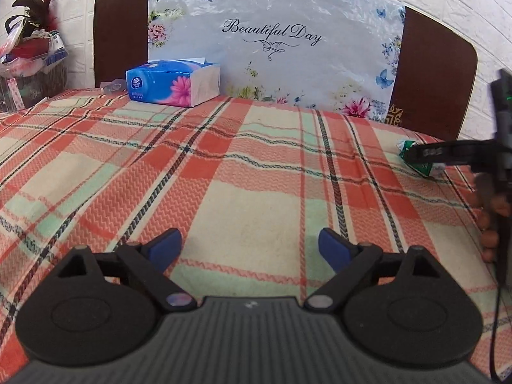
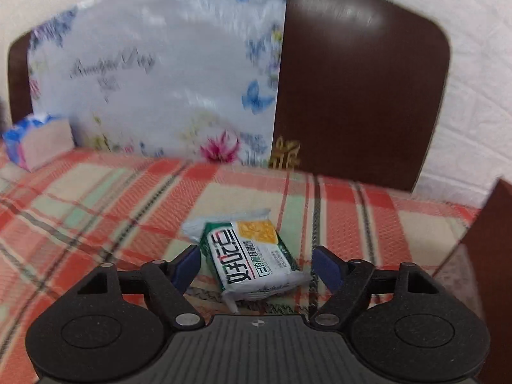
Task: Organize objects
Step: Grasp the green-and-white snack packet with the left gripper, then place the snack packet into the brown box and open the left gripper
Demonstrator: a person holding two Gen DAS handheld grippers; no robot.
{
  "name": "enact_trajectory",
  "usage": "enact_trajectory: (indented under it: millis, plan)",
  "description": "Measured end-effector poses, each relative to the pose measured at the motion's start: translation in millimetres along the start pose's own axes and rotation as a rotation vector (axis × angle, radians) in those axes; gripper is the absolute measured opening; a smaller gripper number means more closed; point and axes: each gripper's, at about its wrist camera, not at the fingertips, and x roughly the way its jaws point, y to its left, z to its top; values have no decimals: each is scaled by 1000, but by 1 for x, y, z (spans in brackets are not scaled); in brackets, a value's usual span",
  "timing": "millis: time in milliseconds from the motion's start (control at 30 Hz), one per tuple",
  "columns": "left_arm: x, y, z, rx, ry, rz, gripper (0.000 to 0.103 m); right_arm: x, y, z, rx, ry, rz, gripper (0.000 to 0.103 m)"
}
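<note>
Right now, straddling the green-and-white packet with the right gripper: blue fingers spread wide, one on each side of the wrapper, neither clearly touching it. Lying flat on the plaid blanket, tilted a little, crimped near end towards the camera, orange patch at the far end. Blurred beyond, so probably in motion, though not certain. Judged as the approach-and-grasp step of the tidying, with nothing picked up yet.

Next, most likely: settle lower, centre the packet between the pads, then close across its short width. Soft, slippery film, so a firm but gentle squeeze needed; risk of the wrapper sliding out or crumpling.

Meanwhile, idling with the left gripper: blue fingertips wide apart, nothing between them, low over the near middle of the bed. Seen from there at far right, the same packet partly hidden behind the other tool's dark finger.

Farther out, at the far left against the floral board reading "Beautiful Day", a blue tissue pack; possibly the gathering spot, but not certain. Past the bed's left edge, a cluttered basket with a plant.
</note>
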Motion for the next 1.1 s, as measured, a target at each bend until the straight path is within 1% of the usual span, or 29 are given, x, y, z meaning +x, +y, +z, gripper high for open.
enact_trajectory:
  millis: [33,67,100,200,267,400,500,567,600,667,700,767,800,867,900,967,1000,1033,1100]
  plan:
    - [1,-1,0,2,-1,-2,94,0,-2,-3,21,-15,21,61]
    - [0,-1,0,4,-3,-5,94,-3,-1,-5,27,-24,38,50]
    - [1,-1,0,4,-3,-6,94,-8,1,-8,26,-27,46,49]
    - [1,-2,0,8,1,-1,94,-38,5,-31,22,-27,84,49]
    - [2,-3,-1,8,1,0,95,-69,5,-54,-3,-22,139,49]
    - [4,-5,0,26,12,3,96,-139,2,-103,-66,-14,189,49]
    - [4,-10,-1,57,24,21,97,-184,-7,-137,-79,-15,174,49]
    - [5,-16,0,88,38,47,98,-206,-17,-155,-64,-20,135,49]
    - [5,-19,1,107,44,65,98,-213,-21,-159,-52,-22,116,50]
    - [-1,-30,4,143,63,108,97,-221,-31,-163,-19,-22,86,74]
    - [-7,-37,6,139,85,91,96,-224,-35,-166,-6,-26,84,75]
    - [-27,-53,9,86,126,-40,96,-228,-40,-170,13,-22,96,75]
    - [-38,-65,9,77,145,-106,96,-229,-41,-171,17,-13,103,75]
    - [-55,-96,8,103,210,-237,96,-228,-43,-177,21,5,117,77]
    - [-62,-112,6,118,252,-295,96,-230,-43,-180,23,-1,120,77]
    - [-70,-139,-1,124,328,-385,96,-230,-43,-181,29,-5,126,77]
    - [-72,-150,-5,123,355,-411,96,-230,-44,-181,33,-6,130,77]
    - [-72,-159,-8,128,374,-421,96,-228,-44,-181,36,-3,134,78]
    - [-65,-176,-13,150,400,-406,94,-223,-44,-179,35,11,148,79]
